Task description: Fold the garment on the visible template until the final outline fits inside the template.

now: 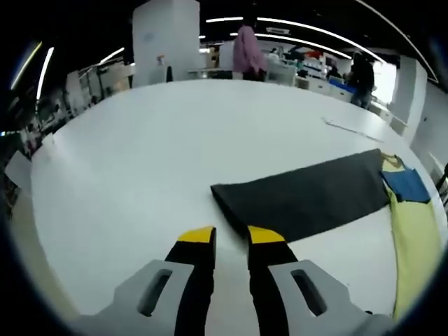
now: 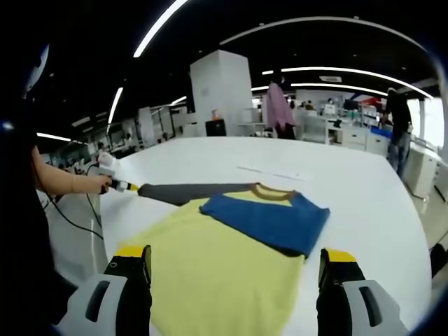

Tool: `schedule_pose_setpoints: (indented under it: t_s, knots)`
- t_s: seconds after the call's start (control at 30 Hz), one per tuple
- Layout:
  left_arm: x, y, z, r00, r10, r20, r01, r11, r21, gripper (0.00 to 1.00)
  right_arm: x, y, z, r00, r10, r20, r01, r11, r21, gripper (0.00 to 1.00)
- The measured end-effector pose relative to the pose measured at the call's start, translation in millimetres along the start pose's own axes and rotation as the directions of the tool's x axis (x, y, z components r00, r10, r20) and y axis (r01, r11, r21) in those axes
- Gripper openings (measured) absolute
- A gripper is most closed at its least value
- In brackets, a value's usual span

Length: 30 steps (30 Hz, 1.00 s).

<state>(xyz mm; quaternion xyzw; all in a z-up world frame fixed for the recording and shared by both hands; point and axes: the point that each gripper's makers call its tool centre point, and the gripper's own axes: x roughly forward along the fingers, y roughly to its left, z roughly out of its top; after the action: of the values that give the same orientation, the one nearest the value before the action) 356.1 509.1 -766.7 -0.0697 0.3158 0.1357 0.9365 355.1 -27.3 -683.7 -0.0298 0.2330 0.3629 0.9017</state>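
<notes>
In the left gripper view we see the left gripper (image 1: 231,236) held low over the white table (image 1: 140,168), pointing along it toward the dark grey sleeve (image 1: 301,199); its two yellow-tipped jaws stand close together with a narrow gap and nothing between them, their tips just short of the sleeve's near corner and not touching it; we judge them nearly closed on air. In the right gripper view the same gripper (image 2: 129,186) shows small at the left, carried by a bare forearm (image 2: 63,183), its tip at the sleeve's end; whether it touches the cloth there we cannot tell.

The right gripper (image 2: 238,260) hovers above the hem side of the garment (image 2: 217,273), tilted down toward it; its jaws stand wide apart, holding nothing, with yellow cloth lying between them.

The garment lies flat on the table: a yellow body, a blue sleeve (image 2: 269,220) folded across the chest, a brown-trimmed collar (image 2: 273,192), and the grey sleeve stretched straight out to the side; no template outline can be made out.

We can read no writing or labels.
</notes>
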Motion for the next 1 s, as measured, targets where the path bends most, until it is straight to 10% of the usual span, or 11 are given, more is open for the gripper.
schedule_pose_setpoints:
  t_s: [0.33, 1.0]
  knots:
    - [-2.2, -7.0, 10.3, 0.999, -0.003, 0.043, 0.006, 0.998, -0.056, 0.21, 0.1, -1.7, -1.9, 1.000, -0.003, -0.004, 0.003, 1.000, 0.005, 0.99]
    - [12.4, -6.1, -19.1, 0.996, 0.086, -0.038, -0.087, 0.995, -0.040, 0.18, -2.9, -4.0, -5.2, 1.000, -0.015, -0.019, 0.015, 1.000, 0.000, 0.99]
